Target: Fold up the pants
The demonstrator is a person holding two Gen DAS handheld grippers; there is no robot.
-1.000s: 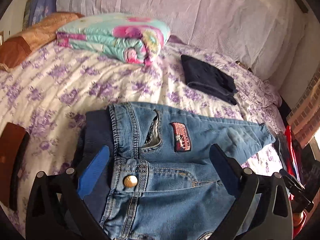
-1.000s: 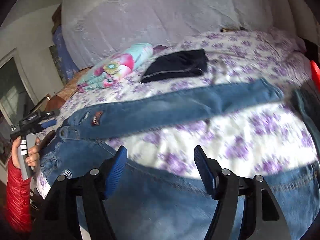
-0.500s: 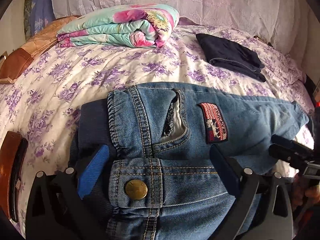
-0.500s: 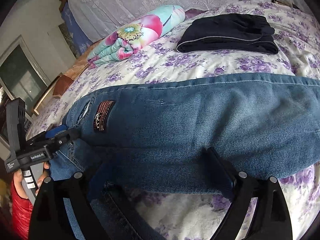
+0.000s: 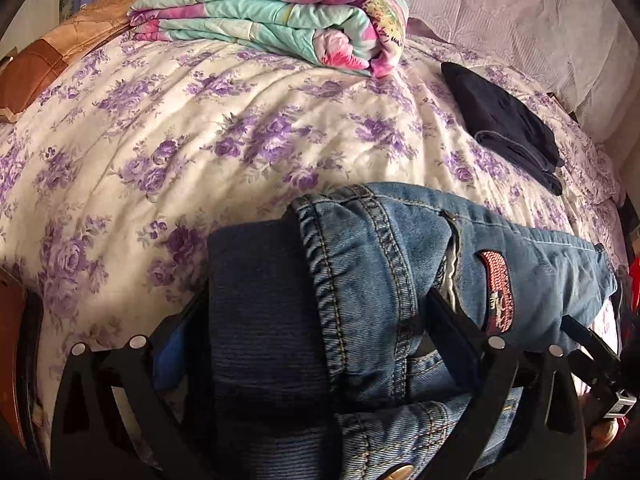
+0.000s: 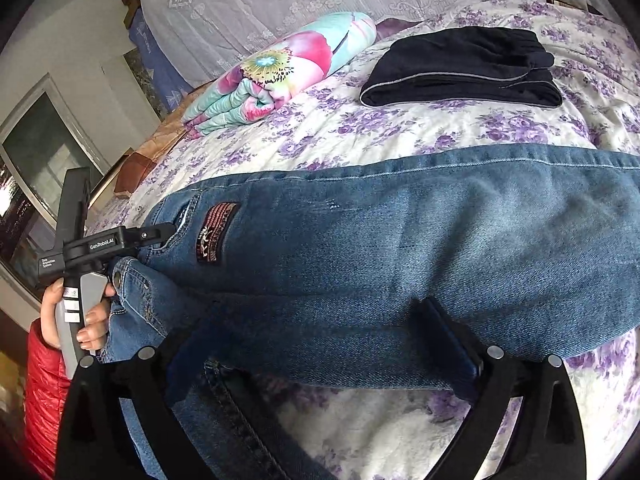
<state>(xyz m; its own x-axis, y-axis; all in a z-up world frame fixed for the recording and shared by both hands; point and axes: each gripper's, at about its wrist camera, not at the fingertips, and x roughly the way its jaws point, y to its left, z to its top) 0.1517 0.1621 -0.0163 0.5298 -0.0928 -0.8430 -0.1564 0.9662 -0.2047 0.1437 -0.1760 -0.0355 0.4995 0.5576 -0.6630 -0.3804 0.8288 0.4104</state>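
Your right gripper [image 6: 320,360] jaws are opening over the jeans [image 6: 400,248], mid-frame on the bedspread [image 6: 400,136]; one leg now lies doubled over. Left gripper [image 5: 304,344] spread around waistband, grip unclear. Cross-fold comes next.

Floral bed [image 5: 168,128] bears jeans [image 6: 400,240], rolled quilt [image 5: 280,20], dark, seemingly folded garment [image 6: 460,64].

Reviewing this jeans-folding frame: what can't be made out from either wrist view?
- Leg hems of the jeans: right wrist view, cut off by the right edge.
- Left gripper grip: left wrist view, denim covers the pads.
- Right gripper: jaws opening, denim between them; contact unclear.
- Patch wording: too small.
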